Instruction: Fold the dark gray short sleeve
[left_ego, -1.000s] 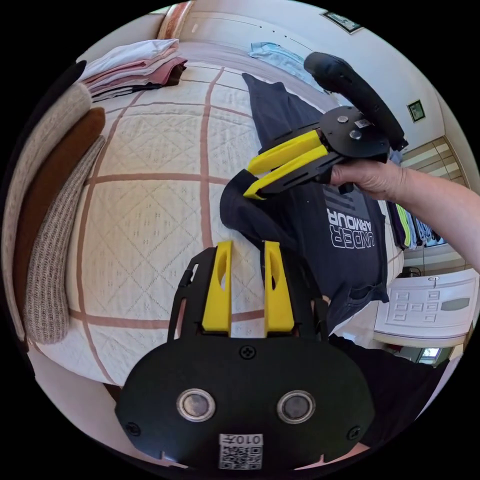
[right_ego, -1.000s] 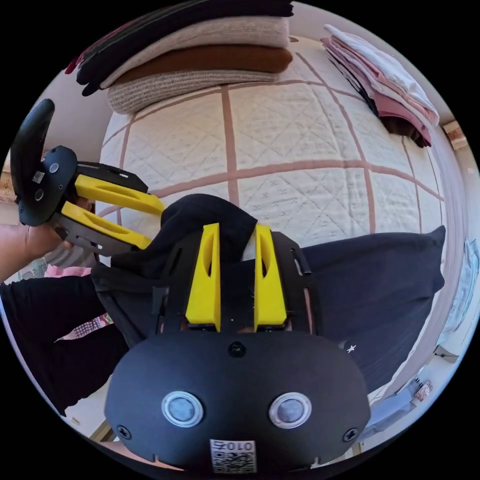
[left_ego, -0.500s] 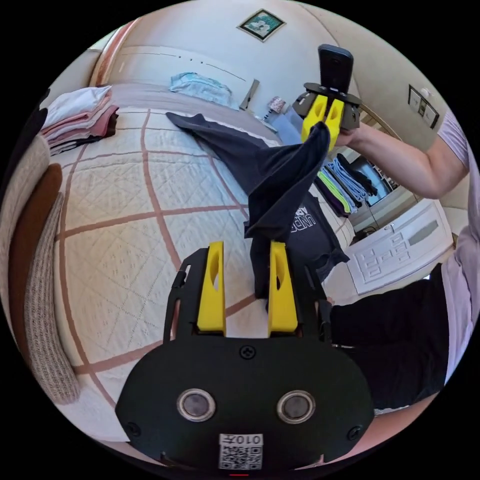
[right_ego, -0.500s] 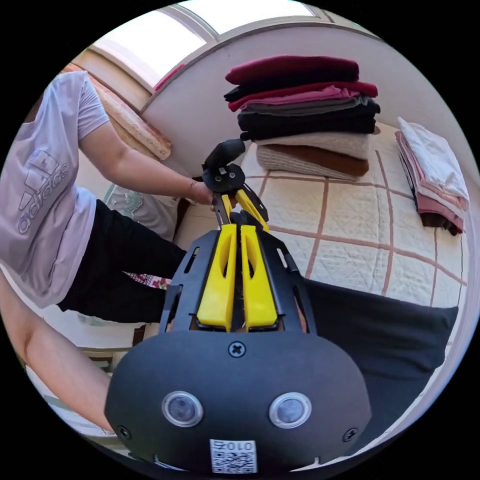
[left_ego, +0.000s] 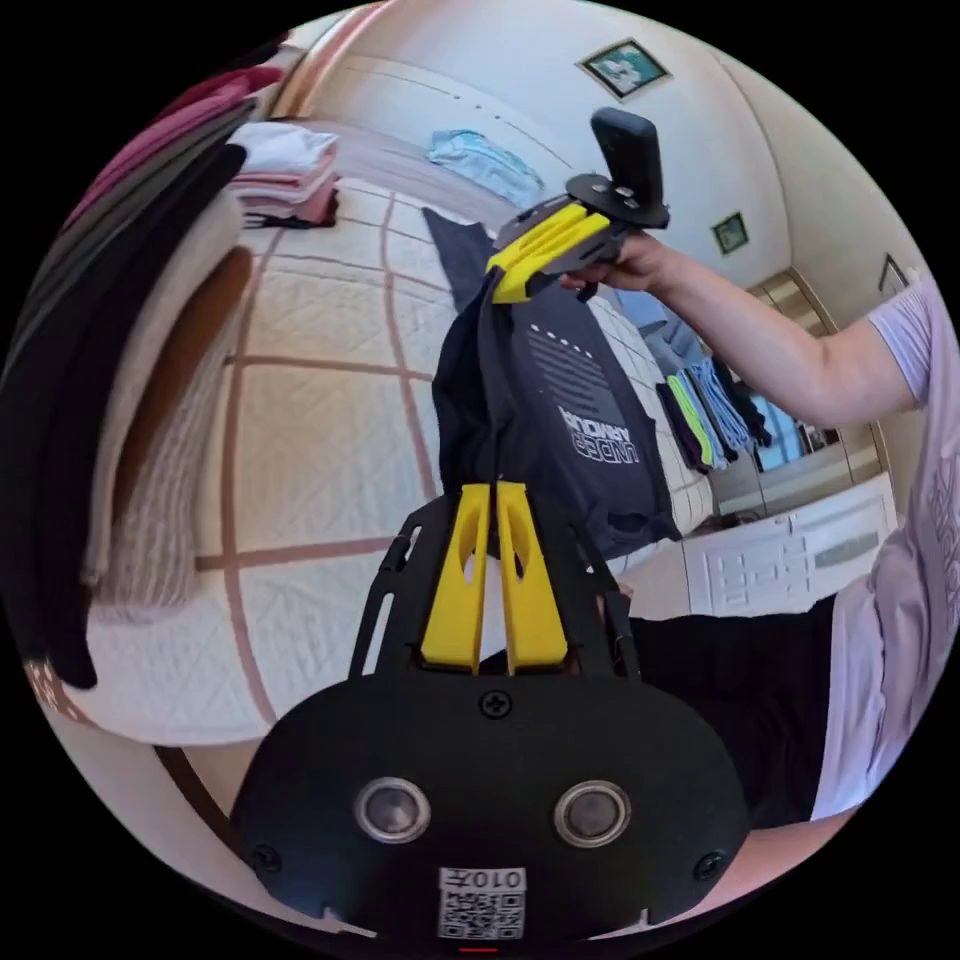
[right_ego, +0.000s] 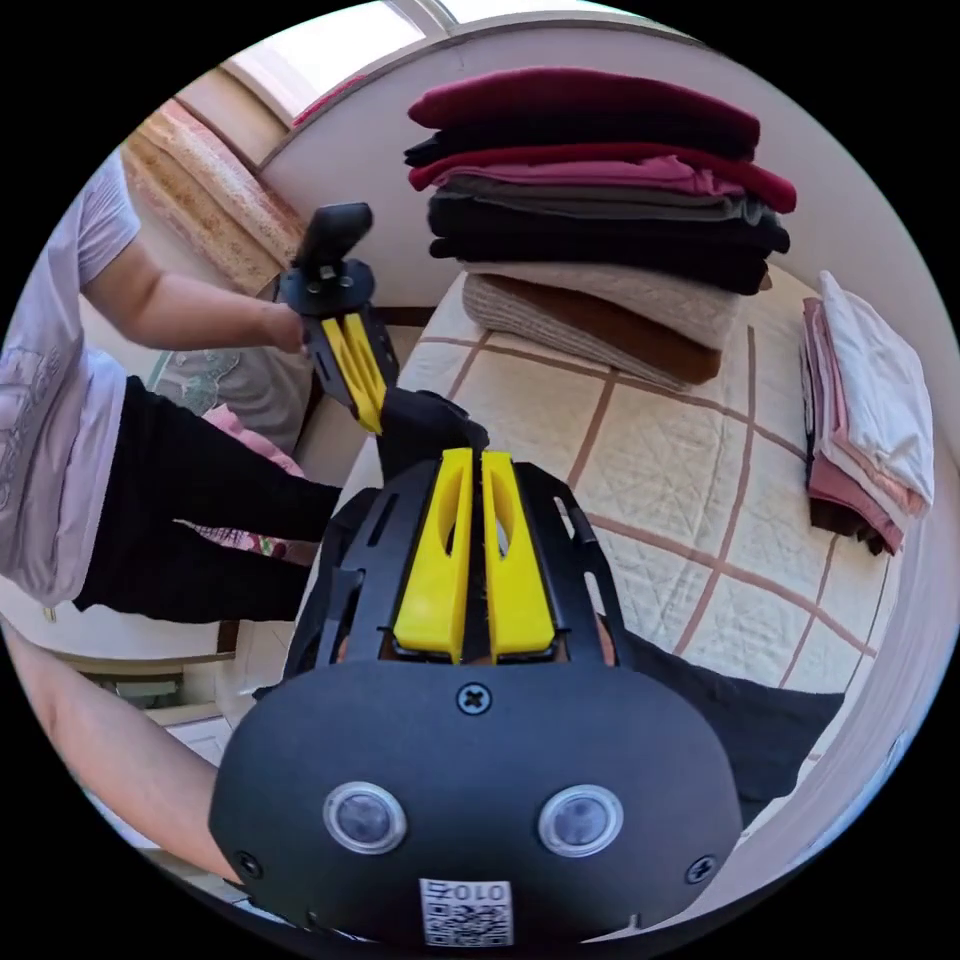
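- Bed (right_ego: 690, 480) — cream quilt crossed by pinkish-brown stripes.
- Tall stack of folded sweaters (right_ego: 600, 190) at the bed's end, maroon on top.
- Smaller pink-and-white folded pile (right_ego: 870, 400) — well apart from it.
- Framed picture (left_ego: 625, 67) on the wall.

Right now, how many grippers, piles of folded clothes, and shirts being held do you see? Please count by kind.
Grippers: 2, the left gripper and the right gripper
Piles of folded clothes on the bed: 2, the tall pile and the low pile
Held dark gray shirt: 1
Total: 5
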